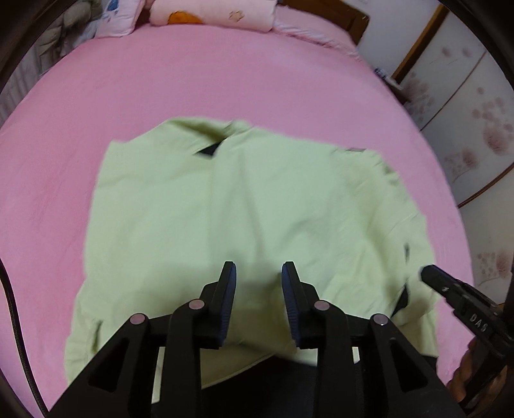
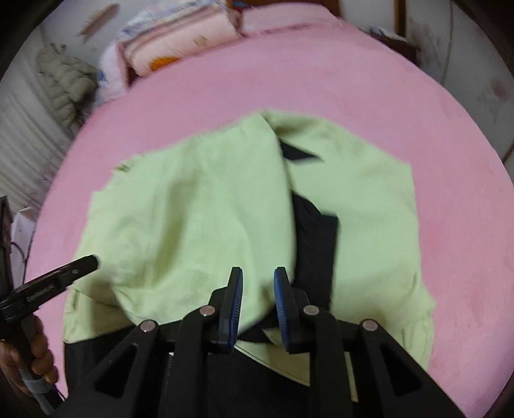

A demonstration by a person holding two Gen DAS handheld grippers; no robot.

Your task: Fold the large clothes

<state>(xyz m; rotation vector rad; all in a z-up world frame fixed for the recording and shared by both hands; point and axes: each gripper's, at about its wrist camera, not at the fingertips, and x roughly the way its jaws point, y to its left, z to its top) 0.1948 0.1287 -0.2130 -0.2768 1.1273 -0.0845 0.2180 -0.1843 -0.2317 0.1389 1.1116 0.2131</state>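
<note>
Above the pink bed sheet point(image 1: 225, 80), both grippers hang over a pale green garment point(image 1: 225, 209) that lies spread across the middle of the bed. Seen from its own wrist camera, the left gripper point(image 1: 259, 268) has its two blue-padded fingers point(image 1: 228, 289) parted by a narrow gap, and nothing sits between them; the green cloth shows below, apart from the pads. From the right wrist camera, the right gripper point(image 2: 257, 273) likewise shows a narrow gap between its fingers point(image 2: 236, 295), which hold nothing. The garment has a dark lining point(image 2: 316, 244) that shows as a strip down its open front, and a dark patch at the collar. One green panel is folded over towards the middle. A hand point(image 2: 29, 360) grips the handle of the left gripper at the lower left edge of the right view. Pillows point(image 1: 212, 13) lie at the far end of the bed, and no containers can be made out.
</note>
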